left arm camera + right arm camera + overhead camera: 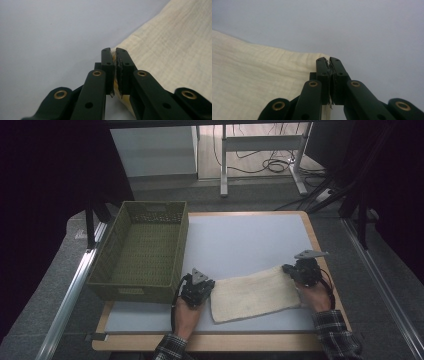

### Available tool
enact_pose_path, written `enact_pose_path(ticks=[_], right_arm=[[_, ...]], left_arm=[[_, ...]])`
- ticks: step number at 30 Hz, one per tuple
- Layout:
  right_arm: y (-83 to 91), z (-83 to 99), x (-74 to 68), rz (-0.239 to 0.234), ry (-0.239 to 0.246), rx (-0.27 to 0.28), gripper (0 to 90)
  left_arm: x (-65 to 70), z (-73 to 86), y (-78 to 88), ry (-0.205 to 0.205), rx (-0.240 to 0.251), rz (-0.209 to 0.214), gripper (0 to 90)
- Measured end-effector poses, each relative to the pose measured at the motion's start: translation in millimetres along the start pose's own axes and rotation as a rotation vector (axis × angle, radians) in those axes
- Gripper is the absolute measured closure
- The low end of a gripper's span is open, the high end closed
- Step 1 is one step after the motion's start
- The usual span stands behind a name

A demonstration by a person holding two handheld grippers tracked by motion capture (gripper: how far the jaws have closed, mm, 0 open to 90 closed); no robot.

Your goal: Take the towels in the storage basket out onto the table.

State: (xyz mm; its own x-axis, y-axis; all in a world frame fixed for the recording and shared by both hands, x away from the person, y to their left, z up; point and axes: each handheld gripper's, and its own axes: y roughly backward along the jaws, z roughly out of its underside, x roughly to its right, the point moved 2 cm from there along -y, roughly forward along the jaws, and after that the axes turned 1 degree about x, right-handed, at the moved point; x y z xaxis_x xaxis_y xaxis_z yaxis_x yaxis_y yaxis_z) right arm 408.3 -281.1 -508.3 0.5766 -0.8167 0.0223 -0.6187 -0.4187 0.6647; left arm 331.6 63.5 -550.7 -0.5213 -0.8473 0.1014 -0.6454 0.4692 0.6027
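Cloth, cream, folded flat on the pale table, just right of the green basket. Left gripper at the cloth's left corner nearest the basket, jaws pinched on the hem. Right gripper at the cloth's far right corner, well away from the basket, jaws pressed together on that edge.

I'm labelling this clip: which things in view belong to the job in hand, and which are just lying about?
In the job:
- cream cloth, pinched at both ends
- left gripper, shut on its left corner
- right gripper, shut on its right corner
- green basket, possibly its destination

Lying about:
- cables on the floor
- desk frame behind the table
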Motion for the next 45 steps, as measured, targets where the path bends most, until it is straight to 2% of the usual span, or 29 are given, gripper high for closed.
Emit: enact_pose_path(ticks=[2, 5, 9, 13, 17, 21, 27, 32, 35, 42, 45], right_arm=[[-10.7, 1.7, 0.8, -0.003, 0.011, -0.025, 85.4], [-12.9, 4.2, 1.7, -0.004, 0.002, -0.011, 77.4], [5.9, 1.5, 1.3, 0.008, 0.005, 0.031, 68.9], [22.4, 2.4, -11.3, -0.042, 0.016, 0.046, 66.9], [27.6, 10.3, -37.6, -0.130, 0.038, 0.044, 65.6], [22.7, 19.5, -70.5, -0.209, 0.084, 0.017, 64.1], [10.3, 25.7, -119.5, -0.337, 0.140, -0.012, 63.8], [2.2, 23.6, -160.2, -0.442, 0.185, -0.024, 63.8], [-2.5, 21.3, -183.1, -0.488, 0.219, -0.029, 63.8], [-15.8, 17.4, -221.5, -0.535, 0.288, -0.047, 61.5], [-21.1, 18.0, -231.2, -0.518, 0.326, -0.059, 60.0]], left_arm=[[-3.2, 1.4, -3.1, 0.009, -0.008, -0.010, 81.8], [-7.0, -1.4, -0.2, 0.021, 0.014, -0.028, 72.4], [-9.6, -6.0, 2.4, 0.032, 0.014, -0.024, 69.3], [-11.5, -5.6, -1.6, 0.043, -0.016, -0.014, 67.9], [-12.7, -4.7, -5.4, 0.040, -0.047, -0.017, 66.8], [-13.2, -5.4, -7.9, 0.029, -0.063, -0.019, 66.3], [-15.2, -4.9, -10.5, 0.033, -0.059, -0.006, 66.2], [-15.6, -3.7, -10.4, 0.031, -0.053, -0.002, 66.2], [-15.8, -3.2, -10.5, 0.031, -0.050, -0.001, 66.2], [-15.8, -3.4, -10.5, 0.029, -0.055, -0.003, 65.3], [-15.9, -3.4, -10.9, 0.031, -0.052, 0.000, 65.2]])
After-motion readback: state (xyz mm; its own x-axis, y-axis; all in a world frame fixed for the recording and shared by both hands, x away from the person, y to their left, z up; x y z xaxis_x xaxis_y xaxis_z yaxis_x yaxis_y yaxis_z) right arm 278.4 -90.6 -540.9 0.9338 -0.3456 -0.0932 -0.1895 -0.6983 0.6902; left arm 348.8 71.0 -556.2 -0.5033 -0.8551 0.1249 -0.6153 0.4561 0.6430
